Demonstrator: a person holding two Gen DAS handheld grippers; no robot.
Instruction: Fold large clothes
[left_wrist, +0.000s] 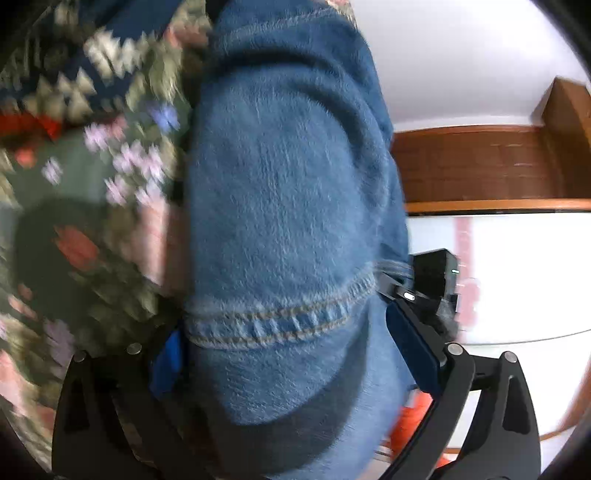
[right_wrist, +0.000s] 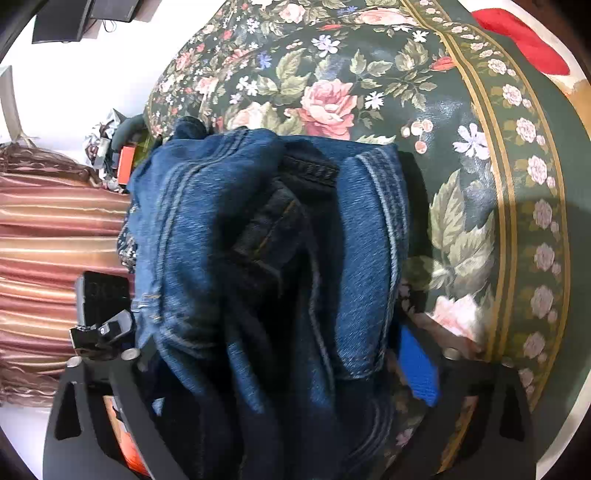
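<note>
Bunched jeans (right_wrist: 258, 258) fill both views; floral cloth (right_wrist: 480, 166) rightward seems free

One pair of jeans (right_wrist: 258, 258), two hand-held grippers (left_wrist: 295, 354) (right_wrist: 280, 369)

— Bright daylight whitens the wall (left_wrist: 517, 280); motion blur smears the floral cloth (left_wrist: 110, 155) in the left view.

— The right view is sharper; jeans (right_wrist: 266, 258) folds lie in deep shadow, edges bowed.

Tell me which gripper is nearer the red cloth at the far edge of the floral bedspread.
Cannot tell. Both grippers have folded jeans between their jaws. The right gripper sees the red cloth far off beyond the bedspread; the left gripper shows only a blurred red patch.
</note>
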